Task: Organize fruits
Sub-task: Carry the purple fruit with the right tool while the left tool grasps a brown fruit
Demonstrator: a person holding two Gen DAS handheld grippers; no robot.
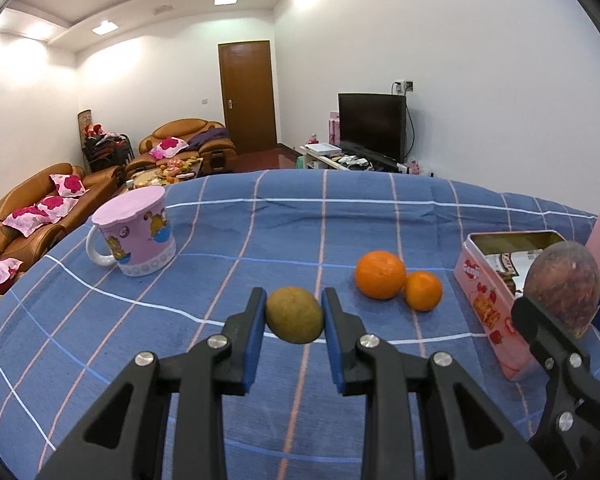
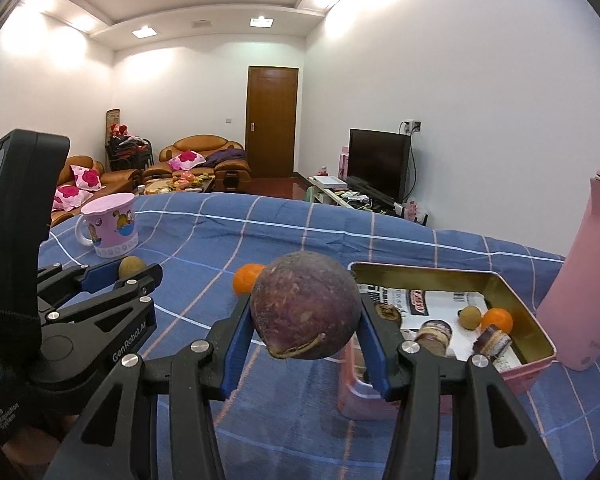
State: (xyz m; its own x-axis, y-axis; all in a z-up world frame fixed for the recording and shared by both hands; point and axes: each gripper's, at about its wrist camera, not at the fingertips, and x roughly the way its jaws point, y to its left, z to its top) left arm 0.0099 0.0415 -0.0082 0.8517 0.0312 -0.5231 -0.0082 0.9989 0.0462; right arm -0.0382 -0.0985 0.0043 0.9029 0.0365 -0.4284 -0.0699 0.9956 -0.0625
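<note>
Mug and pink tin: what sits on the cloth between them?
In the left wrist view, two oranges lie touching each other on the blue checked cloth between the mug and the pink tin, nearer the tin.

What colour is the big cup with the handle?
The cup is pink with cartoon pictures and a white handle; the left wrist view shows it best.

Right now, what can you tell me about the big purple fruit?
The purple fruit is round and dark purple-brown, with a dull, scuffed skin and a dry brownish stem scar underneath. The right claw grips it on both sides with blue pads, holding it in the air, off the cloth. It hangs by the near end of the open pink tin. Only the pads touch it.
</note>
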